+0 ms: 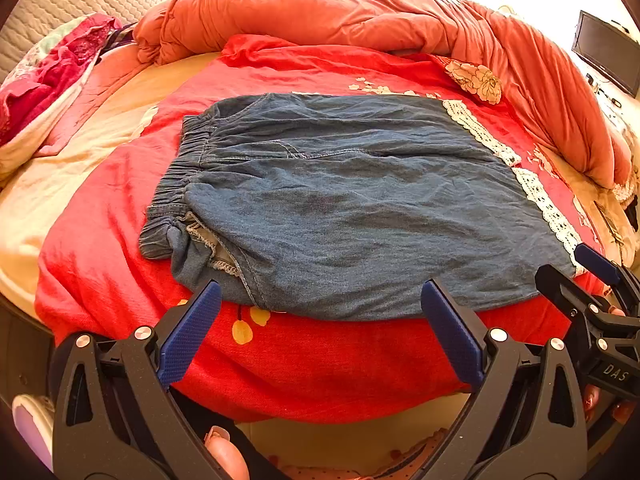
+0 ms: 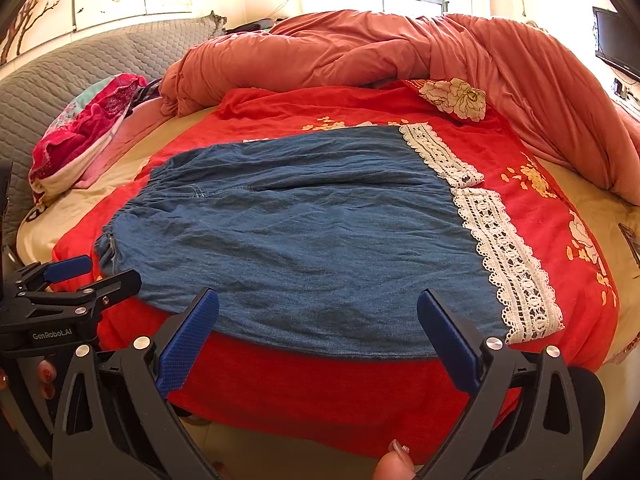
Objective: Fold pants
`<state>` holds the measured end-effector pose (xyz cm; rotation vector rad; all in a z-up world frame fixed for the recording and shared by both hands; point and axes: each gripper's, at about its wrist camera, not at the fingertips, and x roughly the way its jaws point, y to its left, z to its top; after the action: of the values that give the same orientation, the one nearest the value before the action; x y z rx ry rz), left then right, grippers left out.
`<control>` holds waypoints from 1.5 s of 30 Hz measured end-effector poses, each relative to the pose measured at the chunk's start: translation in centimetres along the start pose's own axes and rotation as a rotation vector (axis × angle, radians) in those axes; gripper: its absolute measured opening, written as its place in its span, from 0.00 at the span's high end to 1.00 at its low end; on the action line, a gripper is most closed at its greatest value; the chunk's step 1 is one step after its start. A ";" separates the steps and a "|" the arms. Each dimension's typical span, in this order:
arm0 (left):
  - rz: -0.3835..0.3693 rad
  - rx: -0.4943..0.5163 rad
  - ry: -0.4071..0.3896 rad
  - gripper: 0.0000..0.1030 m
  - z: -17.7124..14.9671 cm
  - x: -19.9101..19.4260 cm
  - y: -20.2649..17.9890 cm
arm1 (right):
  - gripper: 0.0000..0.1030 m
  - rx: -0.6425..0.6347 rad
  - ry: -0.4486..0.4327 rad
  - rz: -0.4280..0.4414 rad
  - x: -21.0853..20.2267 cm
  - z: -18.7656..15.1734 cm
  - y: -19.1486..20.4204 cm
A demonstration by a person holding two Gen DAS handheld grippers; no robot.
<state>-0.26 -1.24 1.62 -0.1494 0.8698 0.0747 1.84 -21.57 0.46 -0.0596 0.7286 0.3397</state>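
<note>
Pants (image 1: 352,200) lie flat on the red sheet (image 1: 300,360) of the bed, filling the centre of both wrist views. Blue denim, short. Elastic waistband (image 1: 176,184) at the left of frame, lace hems (image 2: 504,248) at the right. The two legs lie side by side, the seam between them running left to right through the middle. Spread out this way, probably so a fold along that seam can be made cleanly.

Near edge of the pants sits close to the front edge of the bed, within easy reach of both tools.

Left gripper (image 1: 320,332): jaws wide, holding nothing, hovering just short of the near edge of the denim, toward the waistband end. At the lower left of the cloth a bunched bit near the waistband shows a raw inner seam, so that corner is not lying smooth.

Right gripper (image 2: 318,332): jaws wide too, empty, just short of the near edge and toward the lace end. It also shows at the right edge of the left view, near the lace corner.

One tool at each end of the near leg: my reading is that this sets up a two-point pick, to lift the near edge and carry it over onto the far leg without the cloth sagging in the middle. No fold looks made yet.

Orange duvet (image 1: 360,12) is heaped at the top of frame, pink cloth (image 1: 48,76) at upper left; both well apart from the pants.
</note>
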 end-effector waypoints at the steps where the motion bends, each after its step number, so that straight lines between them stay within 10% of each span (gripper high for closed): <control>1: -0.002 0.000 -0.001 0.09 0.0 0.0 0.0 | 0.04 0.000 0.000 0.001 0.0 0.0 0.1; 23: -0.010 -0.010 0.002 0.09 1.2 1.1 1.0 | 0.04 -0.018 0.013 0.029 1.6 1.4 0.5; 36: 0.082 -0.116 -0.028 0.09 8.8 4.6 8.6 | 0.04 -0.143 0.032 0.086 7.9 9.7 2.4; 45: 0.117 -0.117 0.090 0.09 14.9 11.6 14.3 | 0.04 -0.285 0.052 0.097 14.6 15.3 4.6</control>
<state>16.69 15.28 0.81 -0.2122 0.9638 0.2301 20.31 -10.50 2.52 -0.3038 0.7320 0.5352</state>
